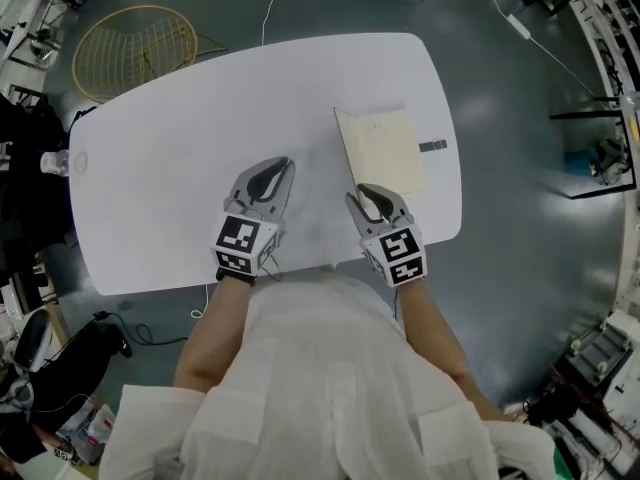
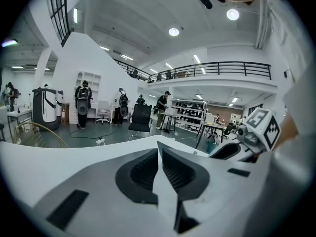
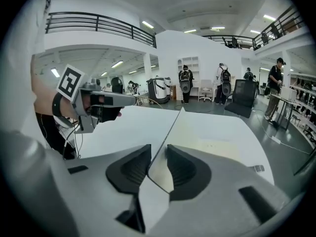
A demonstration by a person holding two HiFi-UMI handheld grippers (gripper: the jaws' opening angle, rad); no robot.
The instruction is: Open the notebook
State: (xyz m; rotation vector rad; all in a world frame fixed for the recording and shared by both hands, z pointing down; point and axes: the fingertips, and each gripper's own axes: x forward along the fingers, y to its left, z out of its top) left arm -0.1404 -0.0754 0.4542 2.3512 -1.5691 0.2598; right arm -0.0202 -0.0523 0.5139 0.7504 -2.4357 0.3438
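Observation:
A cream notebook (image 1: 383,150) lies on the white table (image 1: 180,158), to the right of its middle. My right gripper (image 1: 372,192) is at the notebook's near left corner. In the right gripper view the cover's rounded corner (image 3: 159,174) stands between the jaws of the right gripper (image 3: 158,154), tilted up off the table, and gaps show on both sides of it, so the pads do not press it. My left gripper (image 1: 284,166) is shut and empty over bare table to the left of the notebook; in its own view the left gripper (image 2: 159,152) has its jaws together.
A small dark clip-like object (image 1: 433,146) lies just right of the notebook. A yellow wire chair (image 1: 135,48) stands on the floor beyond the table's far left corner. The person's body is at the table's near edge. Cables and equipment ring the floor.

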